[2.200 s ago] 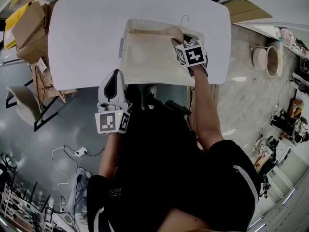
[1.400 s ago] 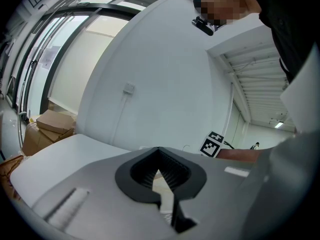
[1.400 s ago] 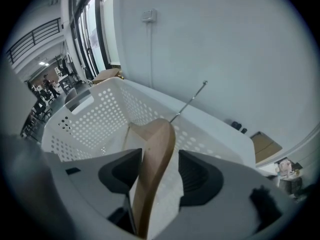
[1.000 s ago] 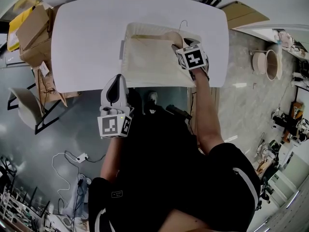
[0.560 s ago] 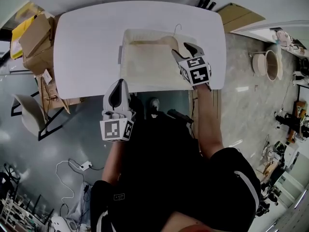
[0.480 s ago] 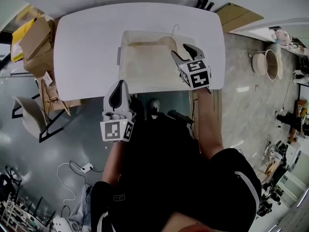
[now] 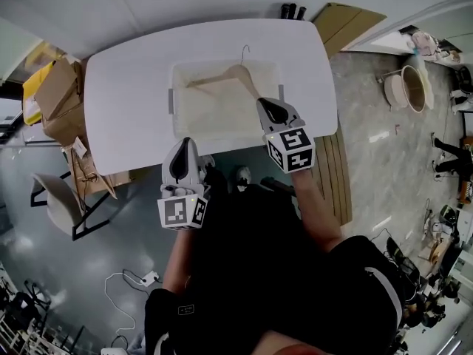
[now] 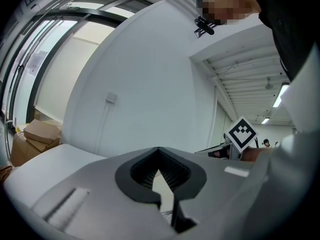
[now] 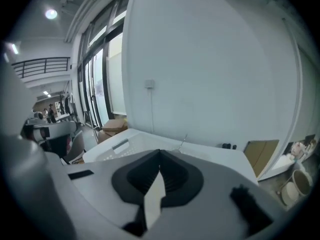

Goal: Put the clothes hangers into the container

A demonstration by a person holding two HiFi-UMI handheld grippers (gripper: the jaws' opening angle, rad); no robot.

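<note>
A wooden clothes hanger (image 7: 230, 75) with a metal hook lies inside the white container (image 7: 179, 98) on the white table (image 7: 122, 95). My right gripper (image 7: 270, 105) hovers over the container's near right corner. It is shut, with nothing between its jaws, and stands apart from the hanger. In the right gripper view the container's rim (image 9: 118, 145) and the hanger's hook (image 9: 183, 142) show beyond the shut right gripper (image 9: 160, 155). My left gripper (image 7: 182, 152) hangs off the table's front edge, pointing at it. This left gripper (image 8: 159, 151) is shut and empty.
Cardboard boxes (image 7: 53, 87) stand left of the table, with a chair (image 7: 53, 204) on the floor nearby. Flat boards (image 7: 347, 19) lean at the back right. A round basket (image 7: 411, 87) sits on the floor to the right. The person's body fills the lower middle.
The right gripper's jaws, open beside the hanger in the container, have closed and drawn back toward the near right corner. The hanger stays in the container. The left gripper has hardly moved.
</note>
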